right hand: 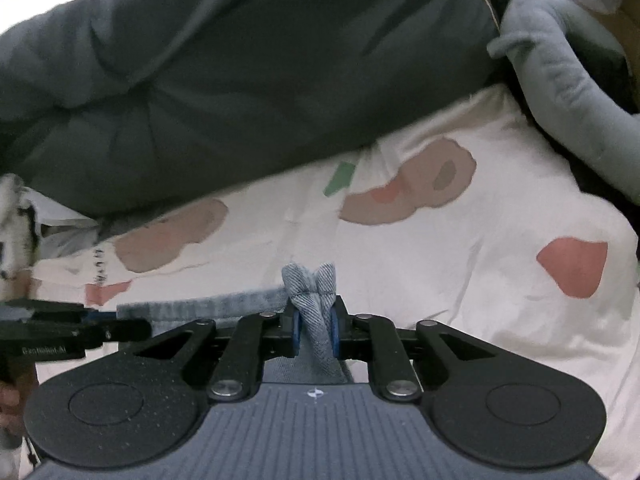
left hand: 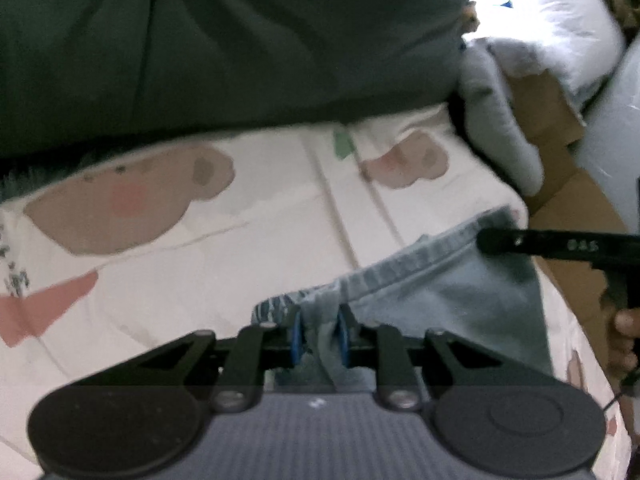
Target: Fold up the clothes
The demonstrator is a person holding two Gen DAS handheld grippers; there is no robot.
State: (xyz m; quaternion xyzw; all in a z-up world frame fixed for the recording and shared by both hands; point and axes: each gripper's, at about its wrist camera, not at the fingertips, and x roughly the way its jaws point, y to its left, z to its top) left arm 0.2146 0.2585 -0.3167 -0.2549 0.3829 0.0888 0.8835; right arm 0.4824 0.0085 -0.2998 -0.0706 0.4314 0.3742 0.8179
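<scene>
A light blue denim garment (left hand: 452,280) lies on a white bedsheet with bear prints (left hand: 240,240). My left gripper (left hand: 320,338) is shut on a bunched edge of the denim, which runs between its blue pads. In the left wrist view the right gripper (left hand: 496,240) reaches in from the right and sits on the garment's hem. In the right wrist view my right gripper (right hand: 314,330) is shut on a folded wad of the denim garment (right hand: 312,284) that sticks up past its pads. The left gripper (right hand: 120,328) shows at the left edge there, at the same hem.
A dark green quilt (left hand: 220,40) is heaped across the far side of the bed. A grey plush toy (left hand: 496,120) and brown cardboard (left hand: 560,160) lie at the right, with white bedding (left hand: 552,20) behind. A hand (left hand: 626,336) holds the right gripper's handle.
</scene>
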